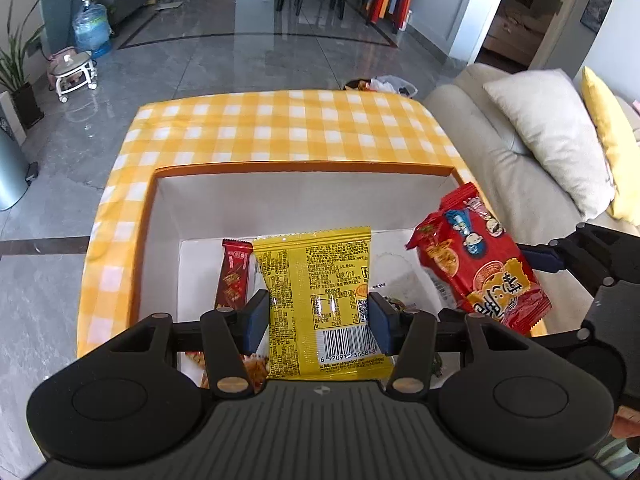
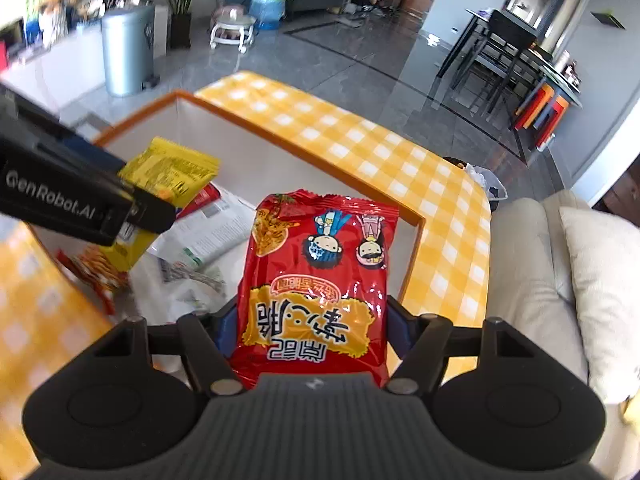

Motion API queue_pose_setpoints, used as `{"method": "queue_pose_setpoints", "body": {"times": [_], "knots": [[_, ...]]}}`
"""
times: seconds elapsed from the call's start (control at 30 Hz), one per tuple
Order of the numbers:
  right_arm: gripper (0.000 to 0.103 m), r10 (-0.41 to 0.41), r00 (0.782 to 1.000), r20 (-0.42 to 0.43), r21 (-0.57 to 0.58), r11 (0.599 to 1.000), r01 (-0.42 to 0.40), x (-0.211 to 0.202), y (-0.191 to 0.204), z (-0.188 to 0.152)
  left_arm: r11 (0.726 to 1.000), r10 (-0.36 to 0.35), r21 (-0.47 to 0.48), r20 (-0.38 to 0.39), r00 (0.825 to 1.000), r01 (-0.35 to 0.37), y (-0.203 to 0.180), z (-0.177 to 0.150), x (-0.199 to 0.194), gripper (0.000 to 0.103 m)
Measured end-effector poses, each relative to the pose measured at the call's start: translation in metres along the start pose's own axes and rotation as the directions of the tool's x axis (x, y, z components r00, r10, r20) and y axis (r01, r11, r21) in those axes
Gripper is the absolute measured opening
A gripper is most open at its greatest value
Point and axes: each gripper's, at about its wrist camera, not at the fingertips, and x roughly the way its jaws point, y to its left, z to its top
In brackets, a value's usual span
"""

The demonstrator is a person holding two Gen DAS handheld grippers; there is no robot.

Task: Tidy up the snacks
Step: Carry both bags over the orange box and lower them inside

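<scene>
My left gripper [image 1: 318, 316] is shut on a yellow snack packet [image 1: 320, 280] and holds it above the open white box with an orange rim [image 1: 304, 168]. My right gripper [image 2: 310, 328] is shut on a red snack packet with cartoon faces [image 2: 320, 272], held over the box's right side; it also shows in the left wrist view [image 1: 476, 264]. The yellow packet [image 2: 168, 172] and the left gripper body [image 2: 72, 196] show at the left of the right wrist view. Inside the box lie a dark red bar [image 1: 232, 276] and white wrapped snacks [image 2: 200, 236].
The box stands on a table with a yellow checked cloth [image 1: 280, 128]. A beige sofa with a white cushion [image 1: 548, 136] lies to the right. A bin bag [image 2: 486, 182] sits beyond the table. A grey dustbin [image 2: 126, 50] and a water bottle [image 1: 91, 26] stand on the tiled floor.
</scene>
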Motion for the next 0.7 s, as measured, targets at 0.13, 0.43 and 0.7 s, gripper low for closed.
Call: {"method": "queue_pose_setpoints", "body": {"times": [0.13,0.43,0.7], "knots": [[0.067,-0.021,0.999,-0.036,-0.050,0.999,0.019,0.026,0.002,0.001,1.000,-0.001,0.025,-0.013,1.000,0.001,-0.003,0.006,0.015,0.059],[0.068,-0.036,0.999,-0.034,-0.134,0.990,0.031,0.053,0.010,0.002,0.999,0.000,0.038,-0.071,0.998,0.002,-0.006,0.010,0.046,0.059],[0.068,-0.004,0.998,-0.060,-0.156,0.988,-0.005,0.065,0.020,0.005,0.999,0.032,0.032,-0.113,0.993,-0.028,0.002,0.011,0.061,0.059]]}}
